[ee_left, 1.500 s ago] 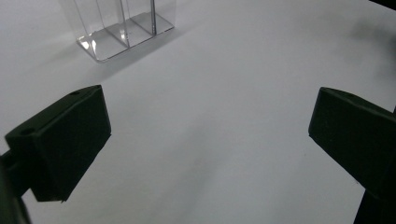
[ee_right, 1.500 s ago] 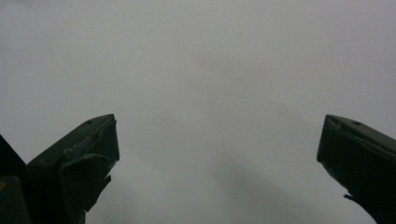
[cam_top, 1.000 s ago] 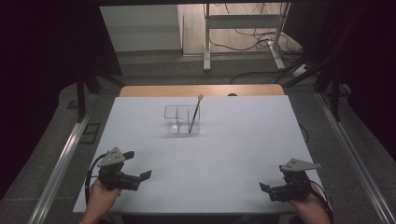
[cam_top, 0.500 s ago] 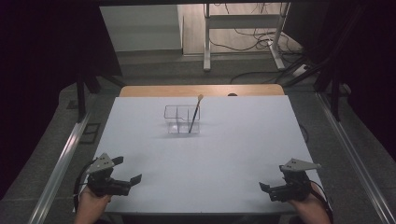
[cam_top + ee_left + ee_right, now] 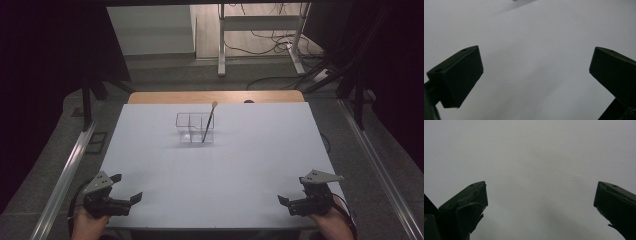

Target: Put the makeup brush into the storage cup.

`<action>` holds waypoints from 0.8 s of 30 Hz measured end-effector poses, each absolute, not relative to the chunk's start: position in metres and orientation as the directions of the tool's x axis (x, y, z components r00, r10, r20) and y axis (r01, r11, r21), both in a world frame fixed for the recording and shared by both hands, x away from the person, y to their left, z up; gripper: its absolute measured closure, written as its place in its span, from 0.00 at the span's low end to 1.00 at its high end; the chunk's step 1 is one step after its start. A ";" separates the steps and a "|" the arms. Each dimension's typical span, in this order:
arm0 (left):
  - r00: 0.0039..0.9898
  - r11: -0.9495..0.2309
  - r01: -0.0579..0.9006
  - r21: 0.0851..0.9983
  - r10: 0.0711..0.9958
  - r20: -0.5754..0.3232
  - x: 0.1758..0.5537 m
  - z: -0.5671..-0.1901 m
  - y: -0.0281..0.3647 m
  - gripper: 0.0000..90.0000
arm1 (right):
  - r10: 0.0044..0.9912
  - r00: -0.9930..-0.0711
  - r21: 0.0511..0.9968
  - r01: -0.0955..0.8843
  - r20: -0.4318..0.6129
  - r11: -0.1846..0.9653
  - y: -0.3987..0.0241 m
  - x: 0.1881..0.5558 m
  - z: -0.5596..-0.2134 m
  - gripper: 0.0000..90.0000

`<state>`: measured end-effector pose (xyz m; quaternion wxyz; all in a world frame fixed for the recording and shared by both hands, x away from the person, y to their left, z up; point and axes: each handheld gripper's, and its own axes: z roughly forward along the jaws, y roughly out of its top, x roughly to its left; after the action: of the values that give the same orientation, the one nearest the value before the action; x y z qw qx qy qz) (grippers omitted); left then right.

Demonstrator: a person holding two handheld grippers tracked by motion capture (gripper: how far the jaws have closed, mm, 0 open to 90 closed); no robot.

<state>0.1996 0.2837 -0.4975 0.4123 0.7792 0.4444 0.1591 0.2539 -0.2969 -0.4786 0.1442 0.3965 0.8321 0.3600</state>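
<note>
A clear plastic organizer box (image 5: 191, 129) with compartments stands on the white table (image 5: 225, 170), a little beyond the middle. A thin dark brush (image 5: 208, 121) with a pale tip leans in its right compartment. My left gripper (image 5: 127, 187) rests at the near left corner with its jaws open and nothing between them; in the left gripper view (image 5: 536, 61) there is bare white surface between the jaws. My right gripper (image 5: 292, 190) sits at the near right corner, also open and empty, over plain white table in the right gripper view (image 5: 541, 187). Both are far from the box.
A wooden strip (image 5: 215, 96) borders the table's far edge. Metal rails (image 5: 70, 165) run along both sides. Beyond the table there is a dark floor with cables and a metal stand (image 5: 260, 35).
My left gripper has drawn back toward the near edge and slightly to the left. The right gripper, the box and the brush have not moved.
</note>
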 end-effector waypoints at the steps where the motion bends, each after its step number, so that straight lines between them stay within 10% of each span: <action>1: 0.553 -0.267 0.563 0.782 0.825 -0.116 0.198 -0.498 0.285 0.00 | 0.764 -0.644 0.713 0.556 0.044 0.427 -0.297 0.254 -0.479 0.00; 24: 0.522 -0.254 0.646 0.720 0.835 -0.174 0.179 -0.515 0.301 0.00 | 0.764 -0.644 0.711 0.555 0.039 0.432 -0.296 0.254 -0.479 0.00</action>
<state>0.1789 0.3008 -0.5154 0.3862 0.7822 0.4733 0.1227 0.2535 -0.2961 -0.4786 0.1463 0.3955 0.8335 0.3571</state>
